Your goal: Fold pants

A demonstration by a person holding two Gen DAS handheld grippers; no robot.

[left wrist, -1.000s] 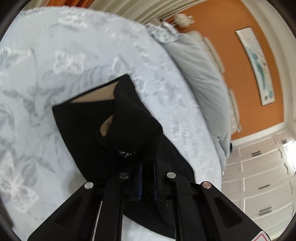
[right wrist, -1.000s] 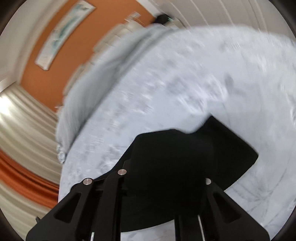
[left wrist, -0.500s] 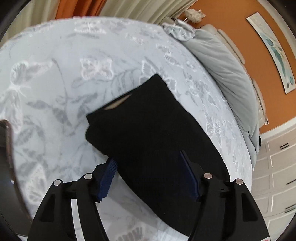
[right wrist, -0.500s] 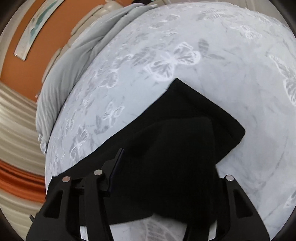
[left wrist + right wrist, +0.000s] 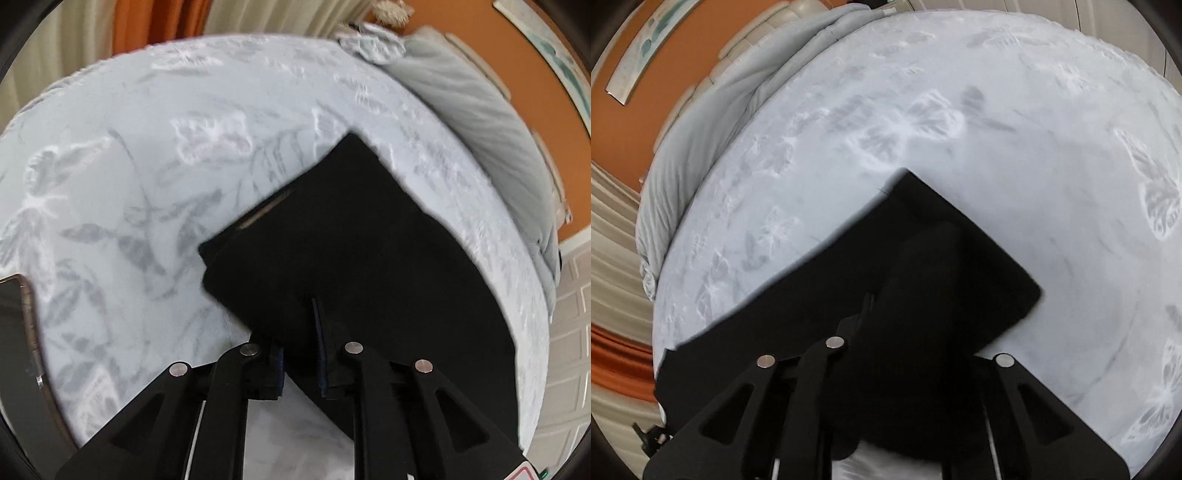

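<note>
Left gripper (image 5: pixel 300 343): jaws narrow and closing, with the near edge of the black pants (image 5: pixel 362 266) between the blue-lined fingers (image 5: pixel 320 354); whether the pads already press the cloth cannot be told.

Right gripper (image 5: pixel 905 325): jaws closing. A raised fold of the pants (image 5: pixel 923 280) sits between the fingers and covers the right finger, so contact cannot be confirmed there either.

The pants lie folded into a flat dark block directly ahead of both tools, on the pale bedspread (image 5: pixel 155 177) with a butterfly and leaf print. In the left view a thin tan strip of lining shows at the block's far-left edge. In the right view the block runs from the fingers outward to a square corner ahead, and also stretches away to the left of the tool.

Beyond the pants, a grey pillow (image 5: pixel 491 122) lies along the far edge of the bed. Behind it stands an orange wall (image 5: pixel 687 62) with a framed picture (image 5: pixel 646 44).
</note>
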